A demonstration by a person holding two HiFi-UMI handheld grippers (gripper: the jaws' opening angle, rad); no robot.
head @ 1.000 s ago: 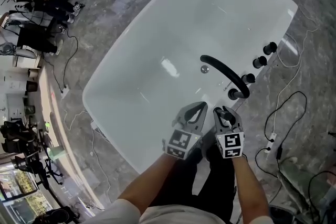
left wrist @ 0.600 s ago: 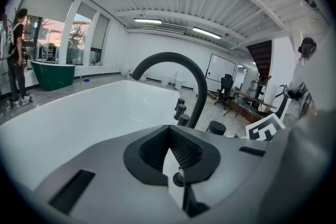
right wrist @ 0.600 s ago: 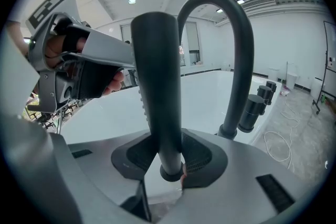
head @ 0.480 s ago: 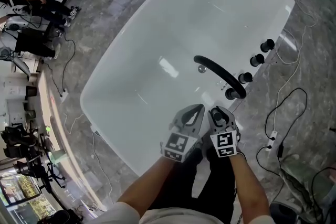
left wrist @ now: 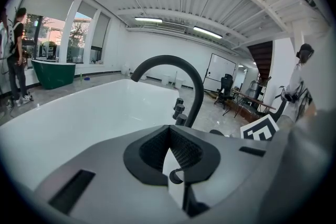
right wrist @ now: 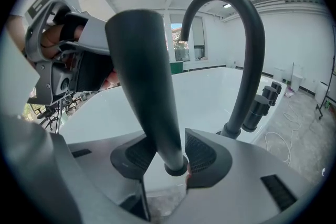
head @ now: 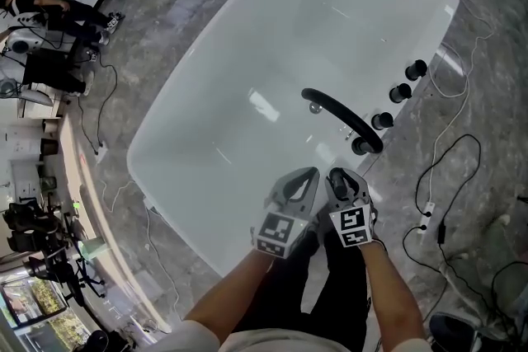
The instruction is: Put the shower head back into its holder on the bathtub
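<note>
A white bathtub (head: pixel 206 119) fills the head view, with a black arched faucet (head: pixel 340 116) on its right rim. Beside the faucet stands a row of black round fittings (head: pixel 401 91); which one is the holder I cannot tell. My right gripper (head: pixel 347 185) hovers at the tub's near rim, shut on the black tapered shower head (right wrist: pixel 142 71), which stands up between its jaws. The faucet (right wrist: pixel 247 50) rises just beyond it. Close on its left, my left gripper (head: pixel 302 181) is shut with nothing in it, pointing along the tub (left wrist: pixel 79 113) toward the faucet (left wrist: pixel 181 78).
Cables (head: pixel 450 177) trail over the grey marble floor right of the tub. Desks, chairs and equipment (head: pixel 49 29) line the far left, where a person sits. My left gripper (right wrist: pixel 58 60) shows close by in the right gripper view.
Both grippers stay close together at the near rim; the right one has barely shifted toward the left one. The shower head remains gripped.
</note>
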